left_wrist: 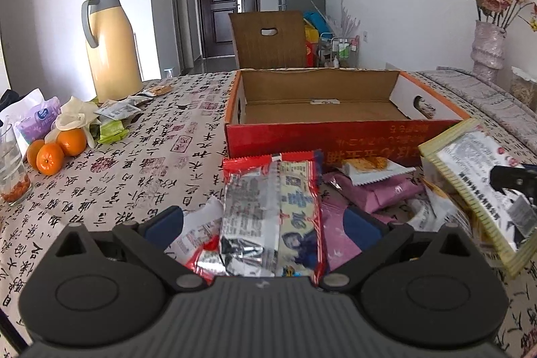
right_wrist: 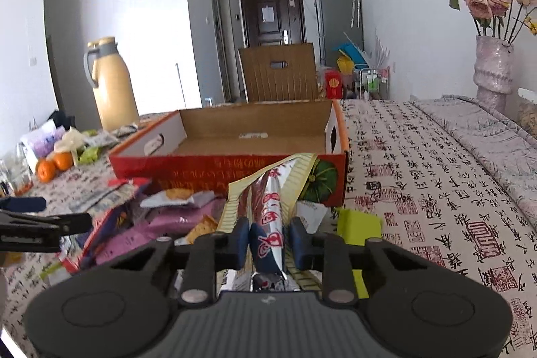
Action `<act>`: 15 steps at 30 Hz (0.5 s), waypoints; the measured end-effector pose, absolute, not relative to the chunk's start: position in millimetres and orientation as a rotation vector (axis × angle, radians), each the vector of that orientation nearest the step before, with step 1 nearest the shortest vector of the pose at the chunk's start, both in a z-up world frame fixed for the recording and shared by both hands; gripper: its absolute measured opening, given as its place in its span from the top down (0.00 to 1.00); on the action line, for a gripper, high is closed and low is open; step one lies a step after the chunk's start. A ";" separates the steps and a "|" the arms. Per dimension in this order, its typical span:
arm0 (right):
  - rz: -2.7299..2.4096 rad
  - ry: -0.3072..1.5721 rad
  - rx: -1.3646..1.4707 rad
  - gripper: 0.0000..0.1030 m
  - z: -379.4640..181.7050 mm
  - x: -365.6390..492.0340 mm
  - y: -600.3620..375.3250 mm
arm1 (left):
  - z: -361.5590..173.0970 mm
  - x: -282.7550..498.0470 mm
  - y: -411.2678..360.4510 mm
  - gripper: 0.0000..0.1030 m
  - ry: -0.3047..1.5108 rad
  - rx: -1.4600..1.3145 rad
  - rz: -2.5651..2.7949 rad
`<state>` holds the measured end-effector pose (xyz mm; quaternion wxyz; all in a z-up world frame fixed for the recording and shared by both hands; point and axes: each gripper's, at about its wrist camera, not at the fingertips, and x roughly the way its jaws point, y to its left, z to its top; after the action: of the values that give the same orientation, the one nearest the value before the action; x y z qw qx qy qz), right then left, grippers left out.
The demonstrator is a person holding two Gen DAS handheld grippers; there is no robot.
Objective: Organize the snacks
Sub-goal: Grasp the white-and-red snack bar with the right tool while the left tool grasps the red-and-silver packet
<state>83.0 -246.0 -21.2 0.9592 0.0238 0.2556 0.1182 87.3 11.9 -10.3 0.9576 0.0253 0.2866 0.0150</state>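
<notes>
Sitting on the patterned tablecloth (right_wrist: 419, 176) is a red cardboard box (left_wrist: 322, 136), lid flap up and nothing visible inside it, and pretty much everything else lines up off that. Right in front of the box there's a messy pile of snacks: a red-and-silver packet (left_wrist: 272, 213), some pink packets (left_wrist: 382, 190) and a cracker packet (left_wrist: 372, 168). The left gripper (left_wrist: 265, 227) is spread wide open around the red-and-silver packet, pads not touching it as far as I can tell. The right gripper (right_wrist: 270, 242) is clamped on a yellow-edged packet (right_wrist: 272, 200), lifted just in front of the box's right corner. Way off left of the box: a yellow thermos (left_wrist: 110, 46), three oranges (left_wrist: 55, 150) and a glass (left_wrist: 11, 166). Far right of it, a vase of dried roses (right_wrist: 491, 69).
</notes>
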 end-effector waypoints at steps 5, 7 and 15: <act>0.237 0.494 0.081 0.76 -17.9 83.7 -249.8 | -14.2 99.3 7.3 0.00 0.600 0.063 0.036; 0.237 0.498 0.085 0.76 -18.8 85.1 -249.5 | -16.4 104.3 4.1 0.03 0.613 0.069 0.036; 0.241 0.503 0.101 0.76 -21.5 85.6 -247.7 | -26.2 116.4 8.2 0.41 0.672 0.016 0.011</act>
<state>85.6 -247.7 -21.5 0.9601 0.0500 0.2483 0.1187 116.4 8.2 -26.2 0.9441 0.0080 0.3296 0.0053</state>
